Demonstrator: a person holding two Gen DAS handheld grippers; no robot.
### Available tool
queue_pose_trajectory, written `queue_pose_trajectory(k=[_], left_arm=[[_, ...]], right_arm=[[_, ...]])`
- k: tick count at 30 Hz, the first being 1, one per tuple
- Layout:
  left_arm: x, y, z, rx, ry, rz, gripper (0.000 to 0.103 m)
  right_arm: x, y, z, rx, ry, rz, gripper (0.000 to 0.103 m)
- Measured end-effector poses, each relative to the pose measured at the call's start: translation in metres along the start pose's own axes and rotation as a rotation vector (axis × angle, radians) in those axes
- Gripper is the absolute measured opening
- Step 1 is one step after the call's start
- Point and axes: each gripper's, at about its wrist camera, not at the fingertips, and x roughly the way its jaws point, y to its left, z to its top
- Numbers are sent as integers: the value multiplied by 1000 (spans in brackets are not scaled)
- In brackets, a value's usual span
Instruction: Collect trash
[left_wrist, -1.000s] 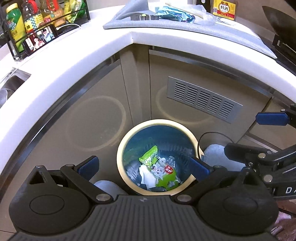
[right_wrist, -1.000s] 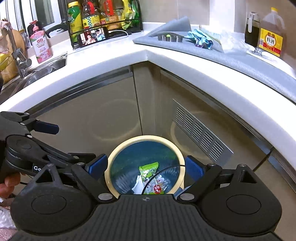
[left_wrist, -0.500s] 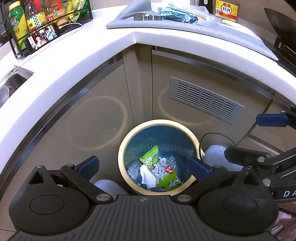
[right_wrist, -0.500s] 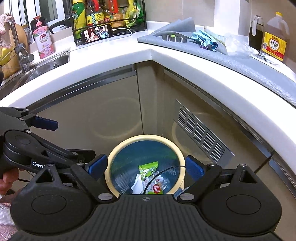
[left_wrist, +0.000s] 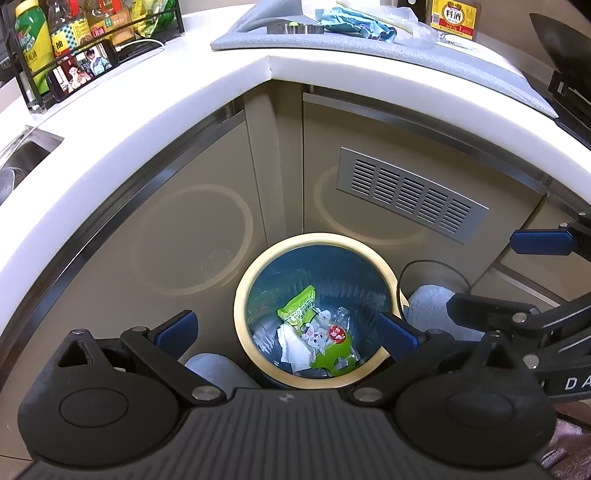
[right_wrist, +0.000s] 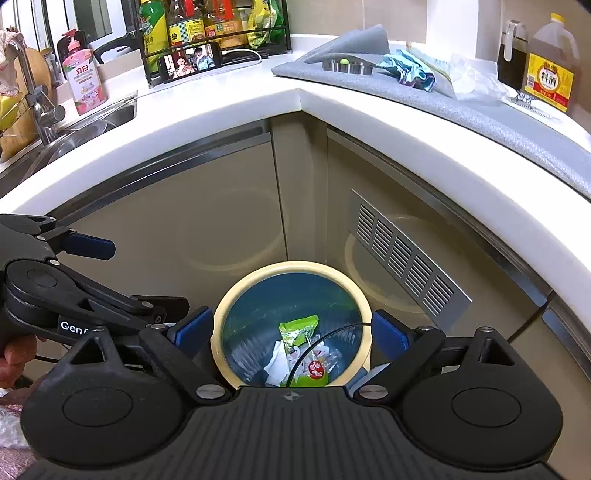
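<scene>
A round bin (left_wrist: 255, 271) with a cream rim and a blue liner stands on the floor in the cabinet corner. Inside lie a green snack wrapper (left_wrist: 297, 308), white paper and a green-and-red packet (left_wrist: 334, 338). The bin rim (right_wrist: 229, 299) and the green wrapper (right_wrist: 297, 326) show in the right wrist view too. My left gripper (left_wrist: 286, 330) hangs open above the bin, holding nothing. My right gripper (right_wrist: 291, 330) is also open and empty over it. On the counter's grey mat lie a crumpled teal wrapper (right_wrist: 408, 68) and clear plastic (right_wrist: 471, 79).
A white corner counter (right_wrist: 299, 98) runs above beige cabinet doors with a metal vent (right_wrist: 402, 260). A black rack of bottles (right_wrist: 207, 33), a phone, a pink soap bottle (right_wrist: 83, 75) and a sink (right_wrist: 74, 127) are at the left. A yellow-labelled bottle (right_wrist: 548, 68) stands at the right.
Both grippers have risen slightly and tilted upward, so more of the counter top shows. Both stay open and empty. The trash in the bin has not moved.
</scene>
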Motion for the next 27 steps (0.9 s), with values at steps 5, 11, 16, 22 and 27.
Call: queue_pose_trajectory(k=[5,11,16,22,27], left_arm=[[4,-1,0,4,15,0,103],[8,-1,-1,8,28,0,103],[12,-1,-2,4,41,-3,103],[17,1,-1,-3,53,-9,103],[17,3,3,5,39,-4,103]], right_arm=[[3,-2,-2,11,12,7,93],[8,-6,-3,23,27,16,94],[13,-7,-3,28,41,22,94],[14,-7,-3,30,42,22,94],[12,-10,1,28,22,19,94]])
